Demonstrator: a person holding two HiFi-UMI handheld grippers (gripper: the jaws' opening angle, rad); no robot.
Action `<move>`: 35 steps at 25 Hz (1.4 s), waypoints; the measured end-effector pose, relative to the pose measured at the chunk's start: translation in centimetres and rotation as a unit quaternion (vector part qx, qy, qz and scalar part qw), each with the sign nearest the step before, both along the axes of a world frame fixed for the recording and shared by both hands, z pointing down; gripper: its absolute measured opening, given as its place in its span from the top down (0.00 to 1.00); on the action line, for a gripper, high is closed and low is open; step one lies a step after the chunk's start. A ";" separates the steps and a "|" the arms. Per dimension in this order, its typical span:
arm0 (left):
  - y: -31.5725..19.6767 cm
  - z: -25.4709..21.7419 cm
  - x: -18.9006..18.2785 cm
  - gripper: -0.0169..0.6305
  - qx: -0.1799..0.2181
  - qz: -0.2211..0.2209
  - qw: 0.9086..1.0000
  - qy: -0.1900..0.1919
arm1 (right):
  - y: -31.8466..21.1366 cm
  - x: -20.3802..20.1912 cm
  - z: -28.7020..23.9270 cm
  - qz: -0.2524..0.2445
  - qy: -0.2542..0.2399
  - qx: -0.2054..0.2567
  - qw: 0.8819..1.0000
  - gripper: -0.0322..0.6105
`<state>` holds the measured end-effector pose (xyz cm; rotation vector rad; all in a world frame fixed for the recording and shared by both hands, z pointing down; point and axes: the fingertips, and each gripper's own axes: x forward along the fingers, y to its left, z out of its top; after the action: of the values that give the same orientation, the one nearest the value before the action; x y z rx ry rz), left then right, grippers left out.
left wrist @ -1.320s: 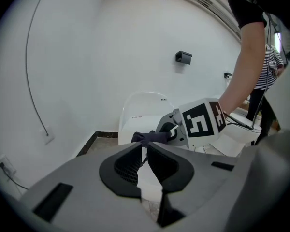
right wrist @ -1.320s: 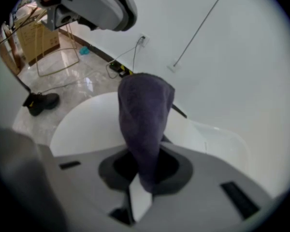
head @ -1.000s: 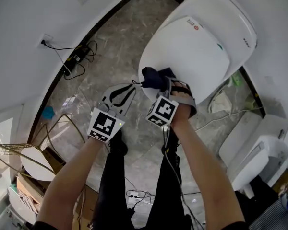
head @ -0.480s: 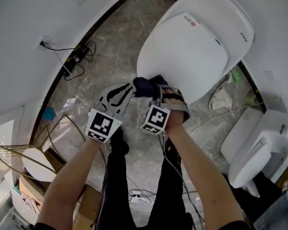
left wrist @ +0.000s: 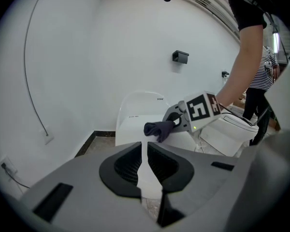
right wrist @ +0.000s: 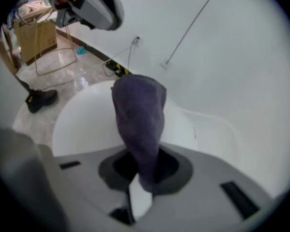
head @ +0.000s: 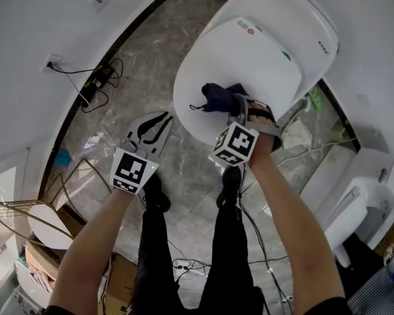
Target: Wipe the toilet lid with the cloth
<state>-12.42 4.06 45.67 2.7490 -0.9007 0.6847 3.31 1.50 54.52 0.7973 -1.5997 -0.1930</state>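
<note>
The toilet lid lies mostly bare (wall close behind).

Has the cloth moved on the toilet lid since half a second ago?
Yes. The cloth went from the front edge of the toilet lid further onto it, toward the back.

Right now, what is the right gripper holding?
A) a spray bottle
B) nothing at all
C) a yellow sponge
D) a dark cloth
D: in the right gripper view, the right gripper has its jaws shut on a dark cloth, over the white toilet lid.
</note>
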 end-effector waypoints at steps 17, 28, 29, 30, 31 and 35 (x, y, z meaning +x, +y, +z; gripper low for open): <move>-0.7 -0.8 5.0 0.90 -0.002 -0.002 1.000 0.000 | -12.9 19.8 -1.7 0.092 0.088 0.010 0.992 0.85; -0.8 -0.4 5.2 0.90 -0.007 0.000 1.000 -0.004 | -12.9 20.1 0.4 0.099 0.089 -0.015 0.991 0.85; -0.9 -0.5 5.2 0.90 -0.006 0.000 1.000 -0.003 | -12.6 19.9 0.6 0.099 0.089 -0.014 0.991 0.85; -1.0 -0.6 5.2 0.90 -0.005 0.001 1.000 -0.002 | -12.4 19.7 0.7 0.099 0.088 -0.013 0.991 0.85; -1.0 -0.7 5.3 0.90 -0.005 0.002 1.000 -0.001 | -12.1 19.4 0.9 0.099 0.088 -0.012 0.991 0.85; -0.8 -0.7 5.4 0.90 -0.005 0.009 1.000 0.002 | -10.7 18.4 1.4 0.095 0.088 -0.010 0.992 0.85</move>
<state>-7.06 3.30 44.94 2.7527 -0.8695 0.6850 21.70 -9.20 55.94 0.8862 -1.3502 -0.1069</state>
